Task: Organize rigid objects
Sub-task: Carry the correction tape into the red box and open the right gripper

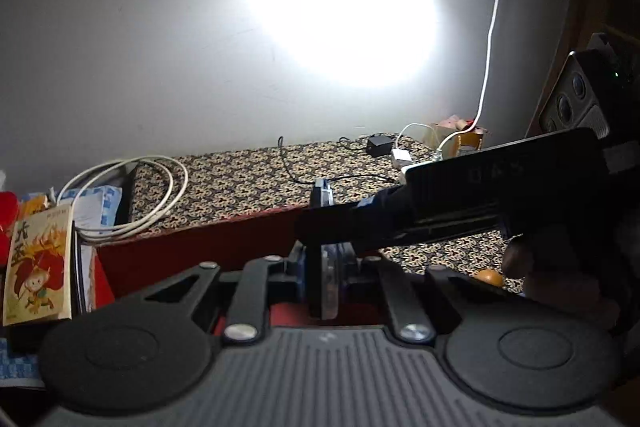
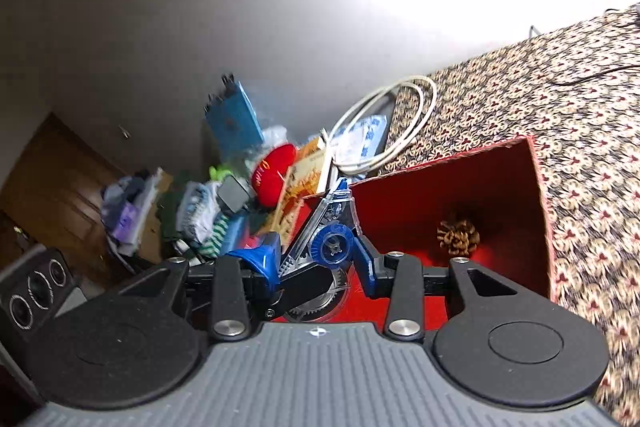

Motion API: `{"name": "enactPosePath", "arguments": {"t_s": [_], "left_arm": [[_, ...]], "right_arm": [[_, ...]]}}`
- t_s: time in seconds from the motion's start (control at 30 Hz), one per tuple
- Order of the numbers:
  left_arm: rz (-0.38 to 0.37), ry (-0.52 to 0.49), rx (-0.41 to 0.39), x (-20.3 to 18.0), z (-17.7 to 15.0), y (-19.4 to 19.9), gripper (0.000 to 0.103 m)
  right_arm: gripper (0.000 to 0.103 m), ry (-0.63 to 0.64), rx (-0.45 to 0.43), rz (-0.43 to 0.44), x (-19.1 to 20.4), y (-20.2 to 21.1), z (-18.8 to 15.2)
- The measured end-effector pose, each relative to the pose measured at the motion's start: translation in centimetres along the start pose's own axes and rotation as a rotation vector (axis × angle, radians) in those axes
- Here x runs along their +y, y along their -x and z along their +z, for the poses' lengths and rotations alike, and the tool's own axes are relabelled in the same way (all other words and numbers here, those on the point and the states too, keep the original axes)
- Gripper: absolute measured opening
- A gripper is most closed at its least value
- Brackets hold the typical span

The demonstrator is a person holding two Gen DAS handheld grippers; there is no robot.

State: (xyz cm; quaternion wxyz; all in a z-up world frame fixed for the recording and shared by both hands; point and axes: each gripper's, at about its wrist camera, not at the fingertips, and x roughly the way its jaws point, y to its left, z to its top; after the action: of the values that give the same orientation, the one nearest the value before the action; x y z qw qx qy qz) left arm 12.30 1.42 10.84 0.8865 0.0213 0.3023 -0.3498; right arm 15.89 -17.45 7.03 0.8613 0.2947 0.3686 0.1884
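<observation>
A clear correction tape dispenser (image 1: pixel 325 279) with a blue gear wheel (image 2: pixel 333 245) hangs above the open red box (image 2: pixel 460 183). In the left wrist view it is edge-on, and my left gripper (image 1: pixel 326 261) is shut on its flat sides. My right gripper (image 2: pixel 316 259) reaches in from the right as a dark arm (image 1: pixel 480 187). Its blue fingers (image 2: pixel 264 259) lie against the dispenser's two narrow edges, shut on it. The black tip of the left gripper (image 2: pixel 308 283) clamps the dispenser's lower part. A pine cone (image 2: pixel 458 237) lies inside the box.
The box stands on a patterned cloth (image 1: pixel 248 179). A white cable coil (image 1: pixel 132 195) and a picture book (image 1: pixel 38 259) sit to its left. A black adapter (image 1: pixel 378 145) and a white plug lie at the back. A heap of clutter (image 2: pixel 224 195) is beyond the box.
</observation>
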Motion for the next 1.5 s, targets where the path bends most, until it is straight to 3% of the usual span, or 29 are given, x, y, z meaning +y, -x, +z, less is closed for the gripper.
{"name": "enactPosePath", "arguments": {"t_s": [0.33,0.6,0.8,0.9,1.27,1.5], "left_arm": [[0.106,0.053,0.215,5.1,-2.1,-8.1,0.011],[0.19,0.05,0.329,6.0,-3.1,-11.6,0.012],[0.266,0.06,0.397,6.7,-4.2,-13.5,0.014],[0.276,0.102,0.386,7.2,-4.0,-13.5,0.025],[0.305,0.139,0.38,7.5,-4.2,-13.7,0.028],[0.342,0.124,0.374,7.4,-4.2,-13.8,0.038]], "right_arm": [[0.022,-0.031,0.207,-0.067,-3.4,-9.0,1.1],[0.022,0.041,0.262,-0.12,-3.8,-12.4,0.6],[0.022,0.07,0.227,-0.136,-3.8,-12.9,0.5],[0.022,0.045,0.204,-0.133,-4.2,-12.7,0.6],[0.022,-0.014,0.107,-0.135,-5.2,-11.8,0.6],[0.023,0.009,0.059,-0.177,-4.8,-11.4,0.4]]}}
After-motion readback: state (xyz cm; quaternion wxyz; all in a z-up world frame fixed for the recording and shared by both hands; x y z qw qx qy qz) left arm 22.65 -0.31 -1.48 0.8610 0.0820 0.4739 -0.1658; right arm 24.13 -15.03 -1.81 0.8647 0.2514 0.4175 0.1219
